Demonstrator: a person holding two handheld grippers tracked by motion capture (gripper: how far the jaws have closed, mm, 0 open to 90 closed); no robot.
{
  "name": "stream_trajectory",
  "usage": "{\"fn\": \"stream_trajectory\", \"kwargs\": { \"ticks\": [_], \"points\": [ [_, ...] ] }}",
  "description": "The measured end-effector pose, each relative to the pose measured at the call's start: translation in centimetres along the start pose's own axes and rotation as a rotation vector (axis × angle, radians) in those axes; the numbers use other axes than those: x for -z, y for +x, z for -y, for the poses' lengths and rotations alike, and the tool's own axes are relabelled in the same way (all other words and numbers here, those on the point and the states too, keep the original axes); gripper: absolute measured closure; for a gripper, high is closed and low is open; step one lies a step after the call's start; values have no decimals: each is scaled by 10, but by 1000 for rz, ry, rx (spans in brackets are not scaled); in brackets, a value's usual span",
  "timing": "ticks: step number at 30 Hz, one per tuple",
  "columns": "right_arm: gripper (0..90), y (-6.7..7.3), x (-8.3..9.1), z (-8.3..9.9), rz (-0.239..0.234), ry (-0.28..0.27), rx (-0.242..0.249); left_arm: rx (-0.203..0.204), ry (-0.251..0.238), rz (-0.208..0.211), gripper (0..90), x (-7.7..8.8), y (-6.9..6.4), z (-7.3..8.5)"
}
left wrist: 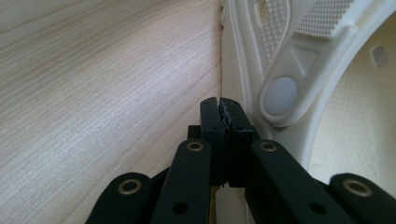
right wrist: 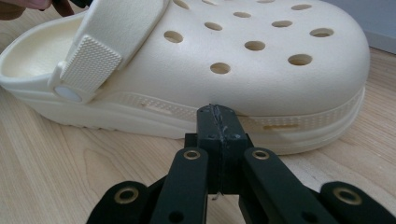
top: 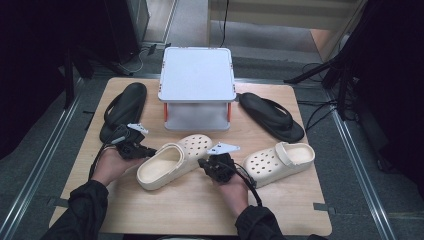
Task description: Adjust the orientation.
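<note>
A cream clog [top: 170,161] lies near the table's middle with its toe toward the white box. My left gripper [top: 151,151] is at its heel end, shut with nothing between the jaws. In the left gripper view the tips [left wrist: 219,101] sit close beside the clog's side wall, next to the strap rivet [left wrist: 280,95]. My right gripper [top: 203,163] is at the clog's toe side, also shut and empty. In the right gripper view its tips [right wrist: 217,110] are at the sole's edge of the clog [right wrist: 243,56]; I cannot tell whether they touch it.
A second cream clog [top: 280,160] lies to the right. One black flip-flop [top: 125,107] lies at the left and another [top: 272,116] at the right of a white box [top: 197,82] at the back. Bare wooden table [top: 190,205] runs along the front.
</note>
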State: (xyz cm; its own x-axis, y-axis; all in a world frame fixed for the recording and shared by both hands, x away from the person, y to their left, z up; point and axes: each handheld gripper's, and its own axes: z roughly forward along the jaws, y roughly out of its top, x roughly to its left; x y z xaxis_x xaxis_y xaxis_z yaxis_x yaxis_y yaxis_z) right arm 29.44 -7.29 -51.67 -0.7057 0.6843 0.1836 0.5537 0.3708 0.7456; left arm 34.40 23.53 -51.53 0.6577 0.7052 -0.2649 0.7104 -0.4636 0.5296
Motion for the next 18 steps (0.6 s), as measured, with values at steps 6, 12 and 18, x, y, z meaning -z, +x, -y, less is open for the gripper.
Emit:
{"fn": "stream_trajectory", "kwargs": {
  "ticks": [6,12,18],
  "points": [
    [900,-4,-2,-3,1,-1,-12,-10,1,-4,893,1,-6,4],
    [900,-9,-4,-6,-12,0,-21,-13,5,-1,887,2,-15,10],
    [900,-12,-6,-10,-16,-6,-15,-11,1,9,886,2,-27,16]
  ]
}}
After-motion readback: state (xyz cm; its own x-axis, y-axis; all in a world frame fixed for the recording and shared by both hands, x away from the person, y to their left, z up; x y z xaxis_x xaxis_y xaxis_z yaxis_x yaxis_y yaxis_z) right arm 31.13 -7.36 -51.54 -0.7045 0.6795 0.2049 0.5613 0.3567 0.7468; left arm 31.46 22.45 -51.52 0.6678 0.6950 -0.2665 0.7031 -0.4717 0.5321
